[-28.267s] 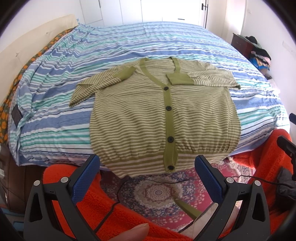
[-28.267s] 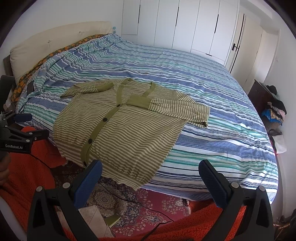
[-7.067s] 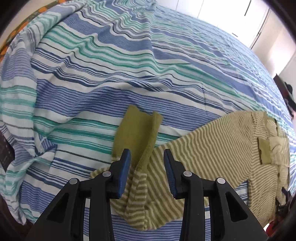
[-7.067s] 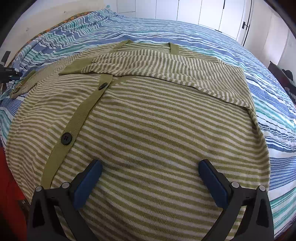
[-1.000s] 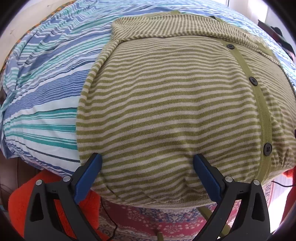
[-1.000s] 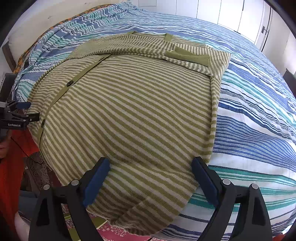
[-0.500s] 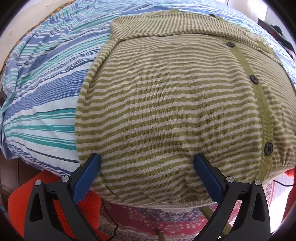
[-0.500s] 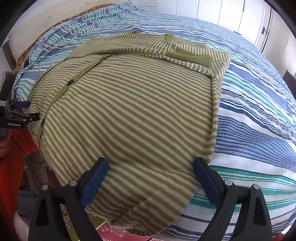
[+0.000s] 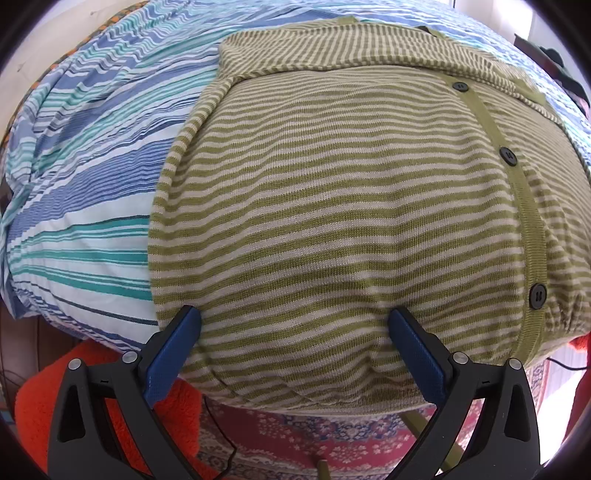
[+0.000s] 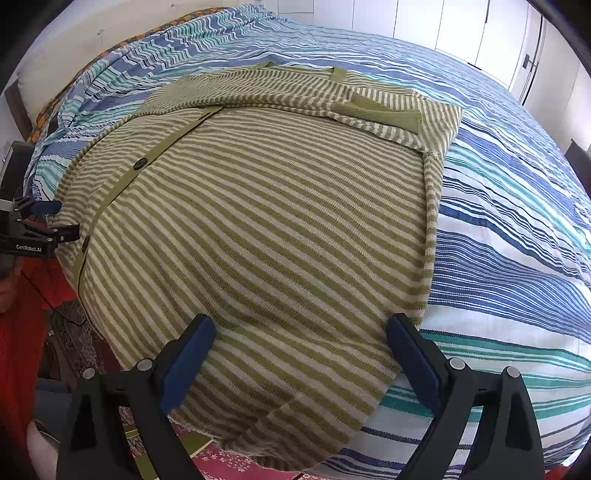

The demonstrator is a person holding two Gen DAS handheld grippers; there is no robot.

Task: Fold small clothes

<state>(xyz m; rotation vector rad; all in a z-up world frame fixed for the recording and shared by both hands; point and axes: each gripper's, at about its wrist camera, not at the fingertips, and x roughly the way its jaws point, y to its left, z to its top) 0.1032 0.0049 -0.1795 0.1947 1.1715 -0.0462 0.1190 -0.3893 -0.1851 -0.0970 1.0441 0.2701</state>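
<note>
A green and cream striped cardigan point(image 9: 332, 206) lies buttoned and face up on the bed, both sleeves folded in across its chest; it also shows in the right wrist view point(image 10: 266, 229). Its hem hangs over the bed's near edge. My left gripper point(image 9: 295, 325) is open, its blue pads level with the hem's left corner. My right gripper point(image 10: 299, 332) is open over the hem's right part. The left gripper also shows at the far left of the right wrist view point(image 10: 44, 221), beside the hem.
The bed has a blue, teal and white striped cover point(image 10: 517, 221). An orange fleece point(image 9: 44, 398) and a patterned red rug point(image 9: 295, 435) lie below the bed edge. White wardrobe doors point(image 10: 443, 26) stand beyond the bed.
Both grippers have crept slightly closer to the cardigan's hem. The cardigan has not moved and both grippers stay open.
</note>
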